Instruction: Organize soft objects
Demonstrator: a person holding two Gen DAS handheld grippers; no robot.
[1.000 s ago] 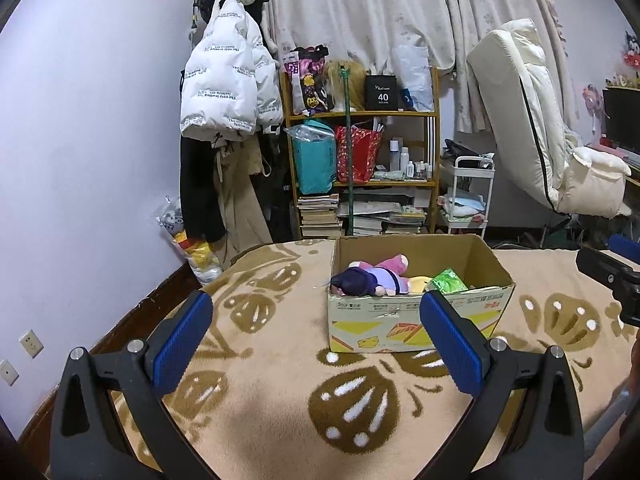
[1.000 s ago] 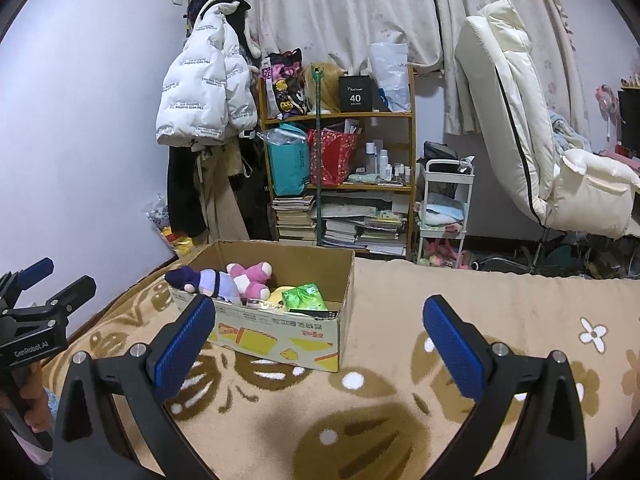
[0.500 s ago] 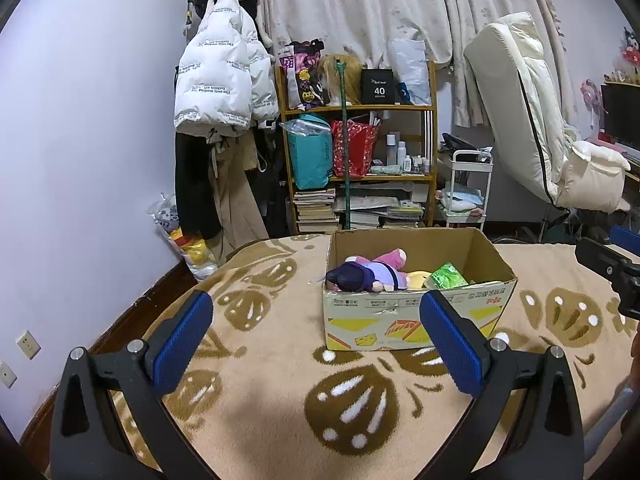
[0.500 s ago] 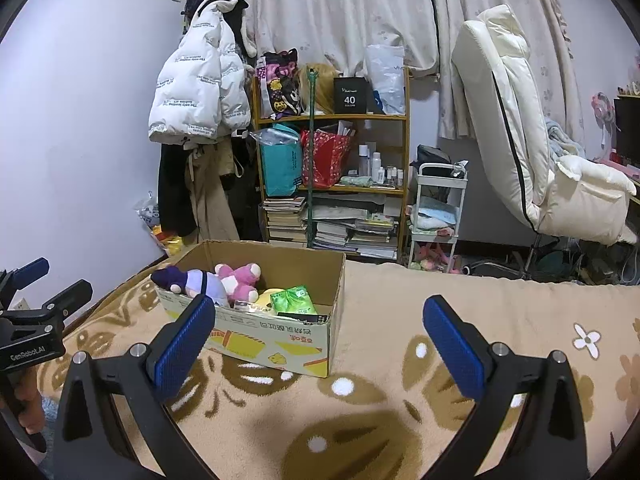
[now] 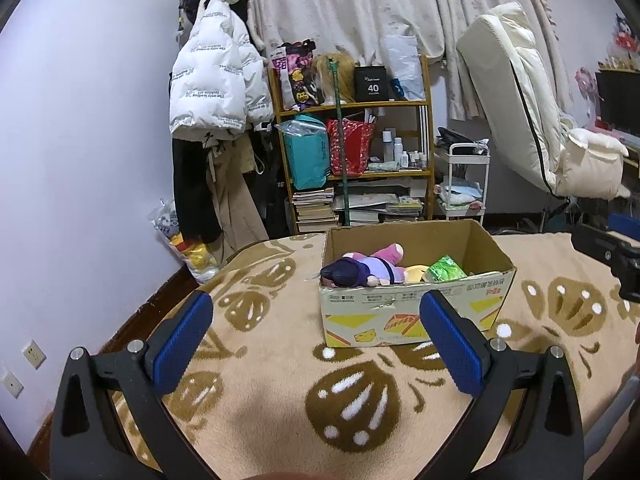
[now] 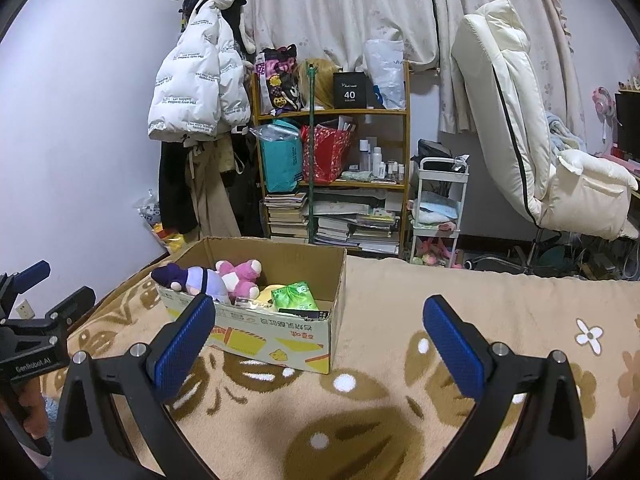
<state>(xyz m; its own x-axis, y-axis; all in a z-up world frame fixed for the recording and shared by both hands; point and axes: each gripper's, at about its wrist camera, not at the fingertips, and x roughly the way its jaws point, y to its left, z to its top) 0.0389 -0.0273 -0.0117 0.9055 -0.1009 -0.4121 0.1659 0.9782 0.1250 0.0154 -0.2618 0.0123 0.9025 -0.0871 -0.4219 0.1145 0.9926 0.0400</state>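
Observation:
A cardboard box (image 5: 412,312) (image 6: 260,336) sits on a beige patterned blanket. Inside lie a purple plush doll with dark hair (image 5: 360,272) (image 6: 192,280), a pink plush (image 6: 242,278), a yellow soft item (image 5: 416,270) and a green packet (image 5: 446,268) (image 6: 296,296). My left gripper (image 5: 316,336) is open and empty, held back from the box's near side. My right gripper (image 6: 318,336) is open and empty, to the right of the box. The left gripper shows at the far left in the right wrist view (image 6: 32,320).
The blanket (image 5: 280,380) covers a bed against the left wall. Behind stand a wooden shelf (image 5: 356,160) with bags and books, a white jacket (image 5: 212,80) on hooks, a small white cart (image 5: 464,184) and a cream recliner chair (image 5: 540,128).
Both grippers have drawn back and lifted slightly, so the box sits a little lower and farther in both views. Jaws stay open. The box contents have not moved.

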